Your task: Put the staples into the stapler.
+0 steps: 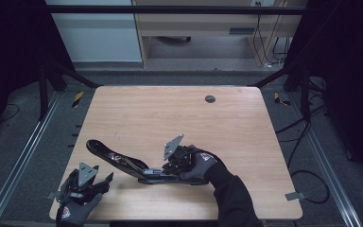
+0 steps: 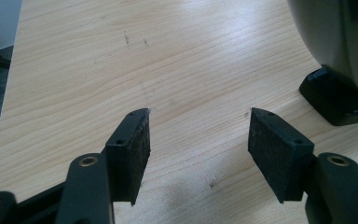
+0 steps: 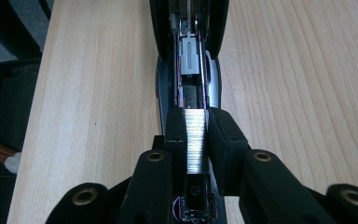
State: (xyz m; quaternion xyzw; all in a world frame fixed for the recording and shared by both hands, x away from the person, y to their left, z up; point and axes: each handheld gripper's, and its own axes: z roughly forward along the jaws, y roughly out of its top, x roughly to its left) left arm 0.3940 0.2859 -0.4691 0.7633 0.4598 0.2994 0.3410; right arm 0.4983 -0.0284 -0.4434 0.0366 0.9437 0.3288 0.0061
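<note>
The stapler [image 1: 123, 163] lies opened near the table's [image 1: 246, 142] front edge. The right gripper [image 3: 196, 135] pinches a staple strip [image 3: 196, 140] over its magazine, apparently aligned. Lower the strip squarely into the channel. The left gripper [image 2: 198, 140], left of the stapler, stands half-open, empty.

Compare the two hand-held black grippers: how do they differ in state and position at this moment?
The left gripper has its jaws apart over bare wood, with nothing between them; the right gripper is shut on a silver strip of staples. The left gripper rests near the front left corner of the wooden table, apart from the opened black stapler; the right gripper is at the stapler's rear end, over its open channel. Both have black padded jaws and are held by gloved hands.
</note>
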